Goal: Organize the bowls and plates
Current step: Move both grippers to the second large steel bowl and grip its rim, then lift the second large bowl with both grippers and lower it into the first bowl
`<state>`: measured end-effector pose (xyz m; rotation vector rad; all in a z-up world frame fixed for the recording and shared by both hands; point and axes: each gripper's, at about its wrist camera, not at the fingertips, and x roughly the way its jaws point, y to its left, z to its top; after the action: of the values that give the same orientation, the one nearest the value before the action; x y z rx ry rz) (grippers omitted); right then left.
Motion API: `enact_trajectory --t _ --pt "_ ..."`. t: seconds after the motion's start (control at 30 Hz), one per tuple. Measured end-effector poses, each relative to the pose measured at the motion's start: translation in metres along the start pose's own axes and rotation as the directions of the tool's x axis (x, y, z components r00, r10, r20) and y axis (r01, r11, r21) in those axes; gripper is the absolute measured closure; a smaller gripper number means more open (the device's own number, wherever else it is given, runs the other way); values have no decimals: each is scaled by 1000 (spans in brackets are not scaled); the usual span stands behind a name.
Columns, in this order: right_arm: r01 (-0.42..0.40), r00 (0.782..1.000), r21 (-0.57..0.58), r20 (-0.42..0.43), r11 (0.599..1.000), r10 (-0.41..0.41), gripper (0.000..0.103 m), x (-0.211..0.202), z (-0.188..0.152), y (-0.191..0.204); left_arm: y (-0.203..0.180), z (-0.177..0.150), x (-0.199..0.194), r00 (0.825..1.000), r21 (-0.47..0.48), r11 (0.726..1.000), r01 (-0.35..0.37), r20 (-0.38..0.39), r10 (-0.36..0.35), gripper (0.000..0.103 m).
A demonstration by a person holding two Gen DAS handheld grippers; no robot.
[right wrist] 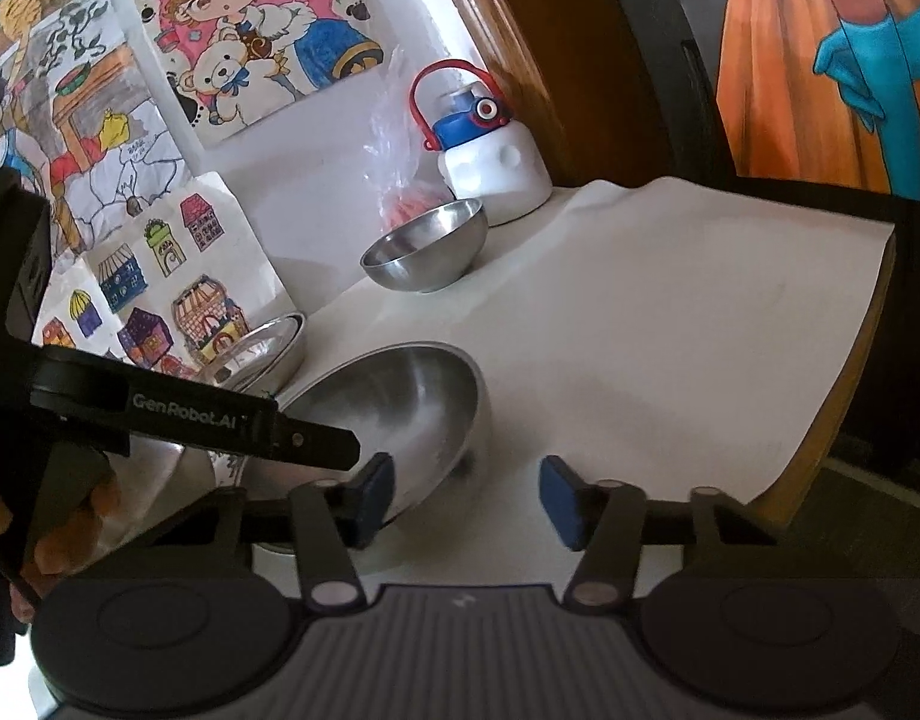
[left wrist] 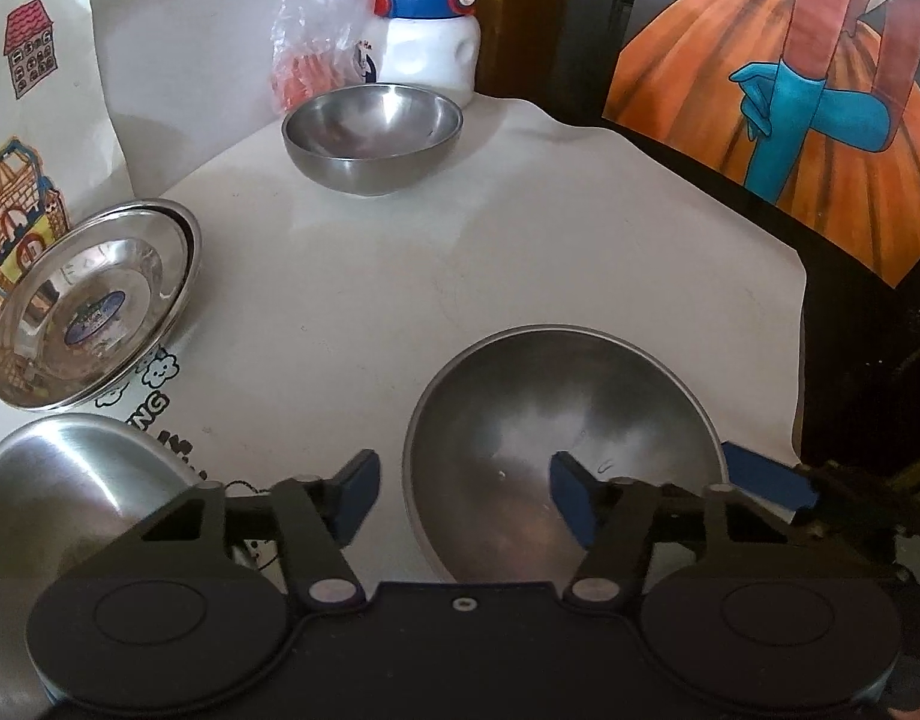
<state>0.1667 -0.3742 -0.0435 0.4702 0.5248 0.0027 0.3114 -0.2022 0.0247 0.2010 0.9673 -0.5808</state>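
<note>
Worktop (left wrist: 352,300): pale covering sheet, right edge falls off into dark; near edge hidden behind the gripper bodies in both views.

Large steel bowl (left wrist: 565,450): upright at the near right of the worktop. Its near rim is cut off by the left gripper (left wrist: 460,495), whose jaws are spread wide with nothing between them; the right-hand blue pad sits over the bowl's interior, the left-hand pad outside its rim. Contact with the metal cannot be judged.

Right gripper (right wrist: 466,501): jaws also wide apart, holding nothing. Its left pad overlaps the bowl's (right wrist: 400,414) near wall in the right wrist view; touching or not is unclear.

Second bowl (left wrist: 58,480): lower left, dome outward, partly hidden by the gripper housing; whether it is inverted or tilted cannot be told.

Steel plates (left wrist: 94,306): tilted, leaning toward the drawings (left wrist: 22,180) at left; a second rim shows behind the first, count uncertain.

Small steel bowl (left wrist: 373,135): upright at the far back, just before a white bottle (left wrist: 427,48) with a blue cap, and a clear plastic bag (left wrist: 316,30), contents blurred.
</note>
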Motion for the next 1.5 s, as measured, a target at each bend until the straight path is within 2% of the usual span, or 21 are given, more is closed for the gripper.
enact_trajectory --t 0.03,0.1,0.13,0.27,0.33,0.67,0.9,1.2,1.5 --pt "-4 1000 9 1 1000 4 51 0 -1 0 0 0 0 1000 -5 1000 3 -4 -3 48" --pt "-11 1000 30 2 999 11 59 0 -1 1 2 -1 1 1000 -17 1000 13 -13 -13 62" --pt "-15 1000 38 3 999 15 64 0 -1 2 2 -2 1 1000 -21 1000 15 -17 -15 64" --pt "18 1000 64 15 998 -18 68 0 -4 5 2 -2 0 1000 -36 999 6 -7 -6 71" --pt "27 999 89 20 996 -29 74 1 -5 3 2 -2 -1 1000 -39 999 6 1 -6 74" --pt "58 993 105 92 993 -67 75 -11 4 4 -2 -1 -12 997 -65 997 34 65 -30 74" --pt "56 984 58 167 997 -65 75 -33 23 19 -7 2 -35 989 -74 994 79 128 -69 74" --pt "-5 978 -59 206 998 17 75 -45 36 78 23 -12 -86 973 -151 983 100 220 -65 74" --pt "-93 981 -159 154 983 117 75 -33 22 152 82 -45 -142 956 -257 965 51 293 28 74"
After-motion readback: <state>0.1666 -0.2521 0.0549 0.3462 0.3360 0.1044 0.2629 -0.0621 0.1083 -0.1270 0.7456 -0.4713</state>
